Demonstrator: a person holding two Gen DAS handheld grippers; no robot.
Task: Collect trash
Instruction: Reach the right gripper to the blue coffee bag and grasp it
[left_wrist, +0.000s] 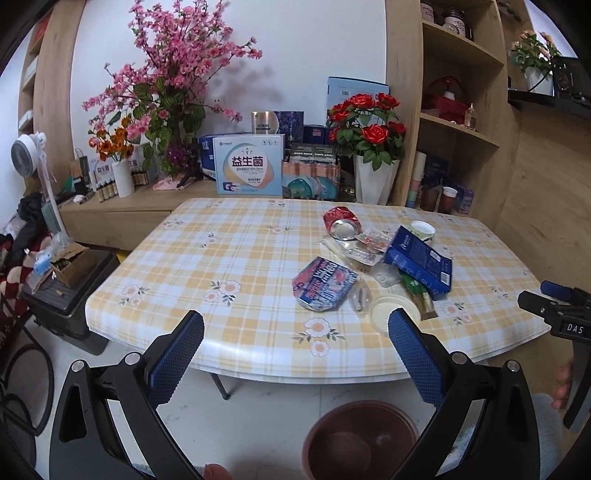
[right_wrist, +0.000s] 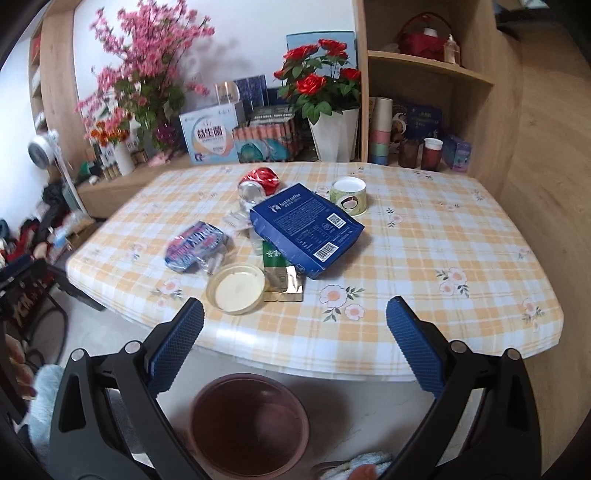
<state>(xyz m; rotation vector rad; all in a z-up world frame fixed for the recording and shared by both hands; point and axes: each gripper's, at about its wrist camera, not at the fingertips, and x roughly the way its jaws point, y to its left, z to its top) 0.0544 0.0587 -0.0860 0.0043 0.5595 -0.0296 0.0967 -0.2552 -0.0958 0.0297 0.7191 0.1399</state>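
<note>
- Left gripper (left_wrist: 295, 325): jaws spread wide, nothing between them. It hangs short of the table's near edge, with the brown bin (left_wrist: 360, 439) on the floor below and just to the right of its centre line.
- Right gripper (right_wrist: 294, 314): jaws likewise spread wide and empty, also short of the table (right_wrist: 461, 236). The bin (right_wrist: 248, 424) sits below it, slightly to its left.
- Trash location: all on the checked tablecloth, clustered ahead of both grippers. Noted: crushed red can (right_wrist: 259, 183), blue coffee box (right_wrist: 306, 229), paper cup (right_wrist: 348, 195), pink-and-blue wrapper (right_wrist: 194, 245), green-and-gold sachet (right_wrist: 282, 275), round plastic lid (right_wrist: 236, 288), and clear blister packs under the box.
- Governing relation: the lid is the nearest item. From the right gripper it lies ahead and to the left, just beyond the left fingertip (right_wrist: 192, 314). From the left gripper the same lid (left_wrist: 384, 314) lies ahead and to the right, partly hidden behind the right fingertip (left_wrist: 400, 325).
- Long axes: the lid is round and flat, so approach angle hardly matters. The coffee box runs diagonally, far-left to near-right, from the right gripper.
- Judgement: neither gripper is clearly nearer the lid. The box and cup favour the right; the wrapper favours the left. No item is yet collected, as far as the dim bin interior shows.
</note>
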